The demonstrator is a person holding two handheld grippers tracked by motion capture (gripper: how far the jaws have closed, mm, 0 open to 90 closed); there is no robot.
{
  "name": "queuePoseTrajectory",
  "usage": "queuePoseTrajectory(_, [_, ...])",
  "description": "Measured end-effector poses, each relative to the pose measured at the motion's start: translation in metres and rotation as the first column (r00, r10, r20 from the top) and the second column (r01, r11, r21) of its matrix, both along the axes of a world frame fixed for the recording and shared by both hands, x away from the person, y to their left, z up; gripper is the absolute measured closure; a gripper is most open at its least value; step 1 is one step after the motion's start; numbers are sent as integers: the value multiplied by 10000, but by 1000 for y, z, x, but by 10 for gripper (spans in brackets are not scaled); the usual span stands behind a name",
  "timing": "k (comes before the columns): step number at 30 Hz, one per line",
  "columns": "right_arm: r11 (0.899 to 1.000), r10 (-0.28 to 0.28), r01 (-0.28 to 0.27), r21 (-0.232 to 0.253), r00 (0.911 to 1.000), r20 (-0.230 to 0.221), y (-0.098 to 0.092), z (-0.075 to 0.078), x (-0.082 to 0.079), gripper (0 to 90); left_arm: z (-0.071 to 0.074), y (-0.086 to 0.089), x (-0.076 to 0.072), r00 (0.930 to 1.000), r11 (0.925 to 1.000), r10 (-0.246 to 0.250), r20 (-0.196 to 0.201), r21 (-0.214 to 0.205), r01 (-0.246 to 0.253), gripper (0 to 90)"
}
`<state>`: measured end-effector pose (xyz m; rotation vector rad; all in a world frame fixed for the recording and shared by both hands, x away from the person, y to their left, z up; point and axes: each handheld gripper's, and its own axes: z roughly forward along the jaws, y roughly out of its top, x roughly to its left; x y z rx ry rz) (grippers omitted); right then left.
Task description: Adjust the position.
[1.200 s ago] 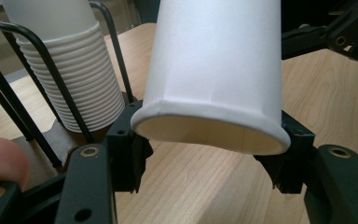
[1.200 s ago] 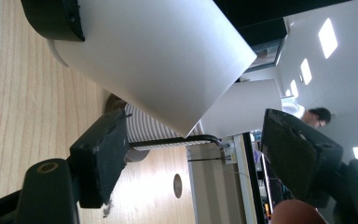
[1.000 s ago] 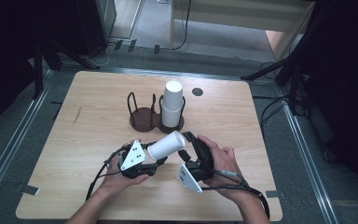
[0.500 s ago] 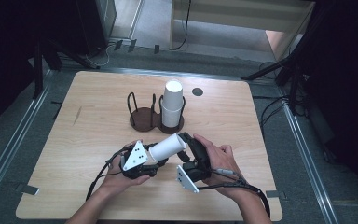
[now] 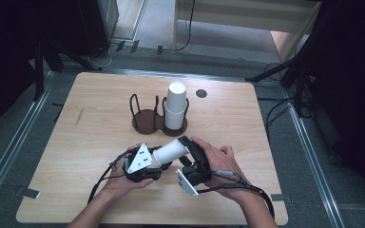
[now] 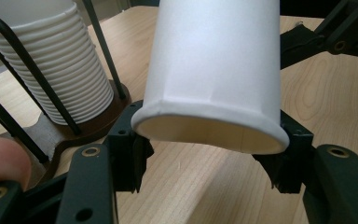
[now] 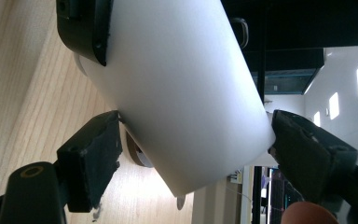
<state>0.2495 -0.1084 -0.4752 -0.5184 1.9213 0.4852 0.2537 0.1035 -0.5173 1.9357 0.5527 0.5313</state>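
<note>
A white paper cup [image 5: 171, 151] lies on its side above the table's front, held between two hands. My left gripper [image 5: 158, 159] is shut on its open rim, and in the left gripper view the pads [image 6: 131, 140] press the rim of the cup [image 6: 214, 70] from both sides. My right gripper [image 5: 186, 144] straddles the cup's closed end [image 7: 182, 93]. Its jaws have just been opening, and its pads [image 7: 95, 149] stand beside the cup wall without squeezing it.
A dark wooden two-ring cup holder [image 5: 147, 119] stands mid-table. Its right ring holds a tall stack of white cups [image 5: 176, 105], close beyond the left gripper [image 6: 51, 70]. A small dark disc [image 5: 201, 93] lies near the far edge. Bare wood [image 5: 85, 142] stretches to the left.
Both hands and the cup keep their places. From above no clear difference shows.
</note>
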Motion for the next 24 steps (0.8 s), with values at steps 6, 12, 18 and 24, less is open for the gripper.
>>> queuePoseTrajectory(6, [9994,111,-110,-332,9999,24,3,-3,0,172,-1,-2,-1,10000,9999,-31,1,142,31,408])
queuePoseTrajectory(12, [9978,143,-145,-654,9999,-43,6,-6,1,172,-1,-3,-1,9999,9992,-70,82,388,66,408])
queuePoseTrajectory(18, [9956,143,-152,-928,9998,-104,9,-7,2,173,-1,-6,-1,9999,9985,-88,146,534,80,410])
queuePoseTrajectory(24, [9930,142,-167,-1173,9997,-220,9,-9,3,195,-1,-6,-2,9996,9970,-169,234,758,151,411])
